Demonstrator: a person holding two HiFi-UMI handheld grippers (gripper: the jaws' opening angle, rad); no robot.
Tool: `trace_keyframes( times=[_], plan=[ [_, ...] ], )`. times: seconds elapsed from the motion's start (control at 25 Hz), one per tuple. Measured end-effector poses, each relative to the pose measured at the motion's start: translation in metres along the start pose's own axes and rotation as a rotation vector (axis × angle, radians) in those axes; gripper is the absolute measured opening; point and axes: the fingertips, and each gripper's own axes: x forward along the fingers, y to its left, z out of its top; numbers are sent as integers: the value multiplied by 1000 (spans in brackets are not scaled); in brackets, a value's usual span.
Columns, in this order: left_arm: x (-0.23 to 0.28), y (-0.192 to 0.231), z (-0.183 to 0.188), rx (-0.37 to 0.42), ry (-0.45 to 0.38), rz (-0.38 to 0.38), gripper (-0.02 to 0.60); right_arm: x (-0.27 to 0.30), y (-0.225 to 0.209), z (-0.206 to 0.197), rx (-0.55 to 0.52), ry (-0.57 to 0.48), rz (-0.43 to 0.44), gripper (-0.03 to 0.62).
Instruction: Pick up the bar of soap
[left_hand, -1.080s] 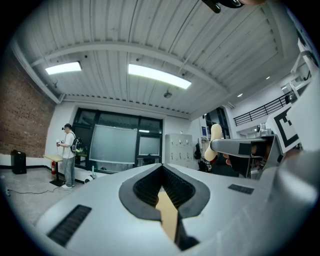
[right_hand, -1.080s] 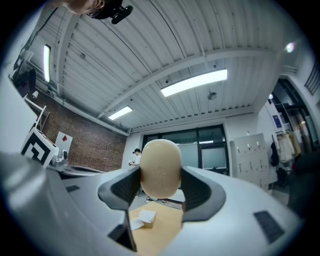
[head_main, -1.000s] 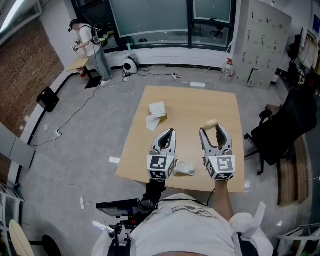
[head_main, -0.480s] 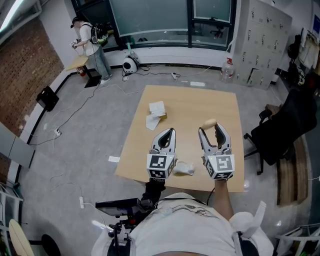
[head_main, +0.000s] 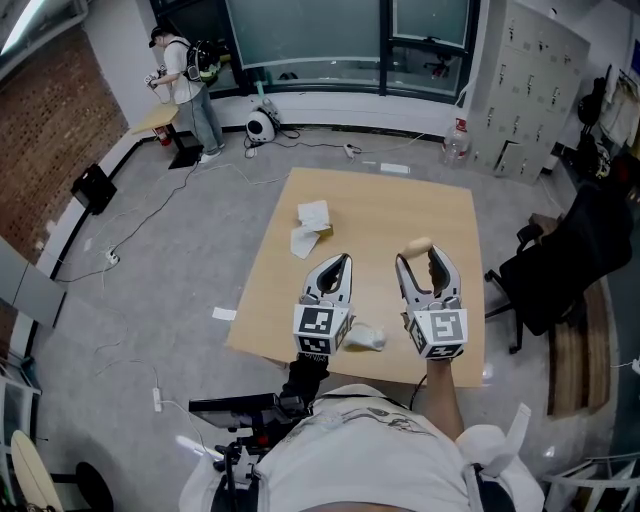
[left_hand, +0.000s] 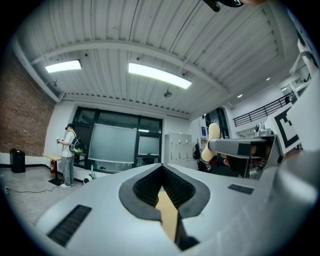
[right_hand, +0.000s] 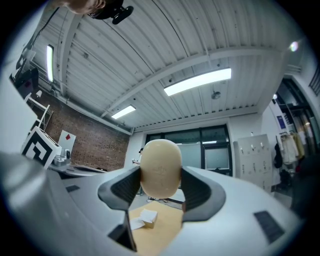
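The bar of soap is a pale cream oval, clamped between the jaws of my right gripper. In the head view the soap pokes out at the tip of the right gripper, held above the right half of the wooden table. My left gripper hovers beside it over the table's near part, its jaws closed with nothing between them. From the left gripper view the soap shows at the right, gripped by the other tool, and the left gripper has its tips meeting.
A small box with white paper lies on the far left part of the table. A crumpled white piece rests near the front edge between my grippers. A black chair stands to the right. A person stands far off.
Both grippers stay nearly where they were, the soap still held. The head camera has shifted slightly, and the distant person has moved a little.
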Motion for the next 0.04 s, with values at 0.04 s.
trace_keyframes(
  times=[0.04],
  plan=[
    [0,0,0,-1,0,0,3,1,1,0,-1,0,1,255]
  ],
)
